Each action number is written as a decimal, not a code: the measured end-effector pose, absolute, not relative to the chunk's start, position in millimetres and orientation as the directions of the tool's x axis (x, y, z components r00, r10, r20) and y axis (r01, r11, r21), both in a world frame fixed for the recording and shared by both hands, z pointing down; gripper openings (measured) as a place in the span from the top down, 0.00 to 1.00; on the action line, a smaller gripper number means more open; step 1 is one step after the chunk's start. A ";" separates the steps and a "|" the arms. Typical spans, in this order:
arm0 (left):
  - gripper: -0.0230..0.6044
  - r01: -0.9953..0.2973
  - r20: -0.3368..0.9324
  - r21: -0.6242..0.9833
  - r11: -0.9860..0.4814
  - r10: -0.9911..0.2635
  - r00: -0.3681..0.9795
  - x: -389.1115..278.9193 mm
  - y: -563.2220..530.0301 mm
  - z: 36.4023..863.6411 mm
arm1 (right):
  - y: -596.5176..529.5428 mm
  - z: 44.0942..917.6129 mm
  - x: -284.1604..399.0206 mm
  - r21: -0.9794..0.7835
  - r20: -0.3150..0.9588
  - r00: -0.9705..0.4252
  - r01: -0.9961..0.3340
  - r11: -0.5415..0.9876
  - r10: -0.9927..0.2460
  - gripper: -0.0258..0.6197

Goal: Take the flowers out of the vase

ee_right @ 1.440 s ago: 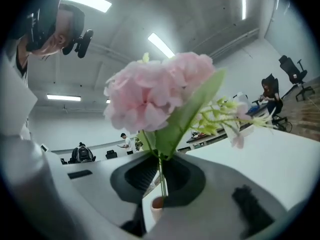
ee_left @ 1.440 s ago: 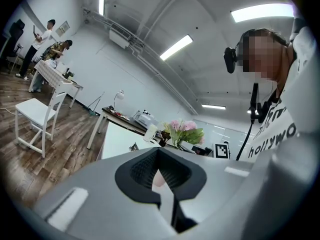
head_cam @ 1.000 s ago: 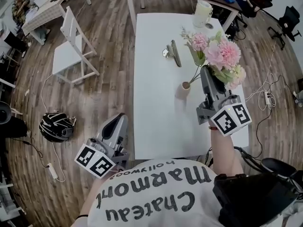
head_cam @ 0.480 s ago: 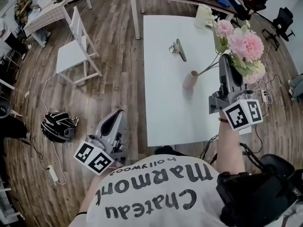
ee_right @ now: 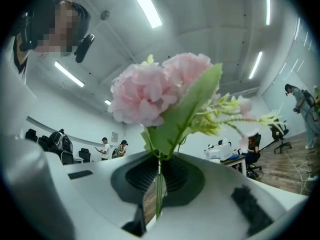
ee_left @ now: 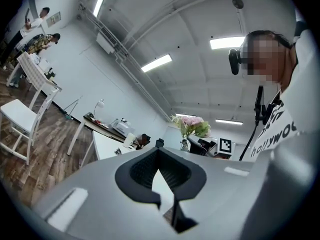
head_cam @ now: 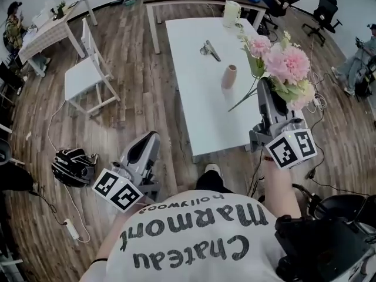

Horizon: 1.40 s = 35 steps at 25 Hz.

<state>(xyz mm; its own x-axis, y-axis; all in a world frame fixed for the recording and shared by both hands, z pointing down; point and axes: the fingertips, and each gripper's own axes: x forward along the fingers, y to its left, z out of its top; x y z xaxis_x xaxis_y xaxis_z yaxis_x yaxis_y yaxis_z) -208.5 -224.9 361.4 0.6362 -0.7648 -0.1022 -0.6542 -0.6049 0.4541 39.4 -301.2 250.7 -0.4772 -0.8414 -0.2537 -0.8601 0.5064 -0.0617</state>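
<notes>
My right gripper (head_cam: pixel 265 88) is shut on the green stem (ee_right: pixel 159 186) of a bunch of pink flowers (head_cam: pixel 281 68), held up over the table's right edge. The long stem's lower end (head_cam: pixel 234 107) hangs free, apart from the small tan vase (head_cam: pixel 230 76), which stands upright on the white table (head_cam: pixel 191 98). In the right gripper view the pink flowers (ee_right: pixel 150 91) rise straight out of the right gripper (ee_right: pixel 159 171). My left gripper (head_cam: pixel 150 138) is shut and empty over the wooden floor, left of the table's near corner. The left gripper view shows my left gripper (ee_left: pixel 161 171) with nothing in it.
A metal tool (head_cam: pixel 210 50) and a pale jug (head_cam: pixel 232 13) sit further along the table. A white chair (head_cam: pixel 85 69) stands to the left, and a helmet (head_cam: pixel 71 162) and cables (head_cam: pixel 67 216) lie on the floor. Office chairs and people are at the room's edges.
The stem has come out of the vase and now hangs free nearer to me. Both grippers have drawn back from the table, and the vase stays upright.
</notes>
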 end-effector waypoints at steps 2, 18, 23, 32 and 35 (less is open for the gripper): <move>0.96 -0.628 -0.100 0.457 -0.630 -0.737 0.668 -205.3 -207.2 364.7 | -274.9 260.9 36.6 -0.064 -0.231 -0.457 -0.874 0.482 -0.859 0.92; 0.96 -0.517 -0.085 0.515 -0.684 -0.641 0.763 -170.9 -119.1 369.6 | -152.5 284.2 51.6 -0.085 -0.101 -0.385 -0.916 0.393 -0.918 0.92; 0.96 -0.520 -0.074 0.513 -0.683 -0.639 0.765 -146.1 -107.4 367.2 | -137.0 290.0 64.9 -0.102 -0.083 -0.412 -0.902 0.419 -0.907 0.92; 0.96 -0.542 -0.065 0.509 -0.669 -0.657 0.751 -87.8 -64.6 360.3 | -94.5 295.9 123.8 -0.129 -0.050 -0.447 -0.884 0.450 -0.893 0.92; 0.96 -0.551 -0.065 0.502 -0.667 -0.665 0.744 -70.0 -45.9 358.9 | -80.5 300.8 141.9 -0.158 -0.051 -0.460 -0.873 0.462 -0.887 0.92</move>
<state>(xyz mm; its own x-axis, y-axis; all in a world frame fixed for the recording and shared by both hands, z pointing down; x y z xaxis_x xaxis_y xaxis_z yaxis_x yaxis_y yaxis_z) -70.0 -45.9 358.9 0.7441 -0.6649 -0.0655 -0.5515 -0.6665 0.5016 141.9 -80.5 300.8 -0.4597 -0.8866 -0.0511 -0.8729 0.4616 -0.1582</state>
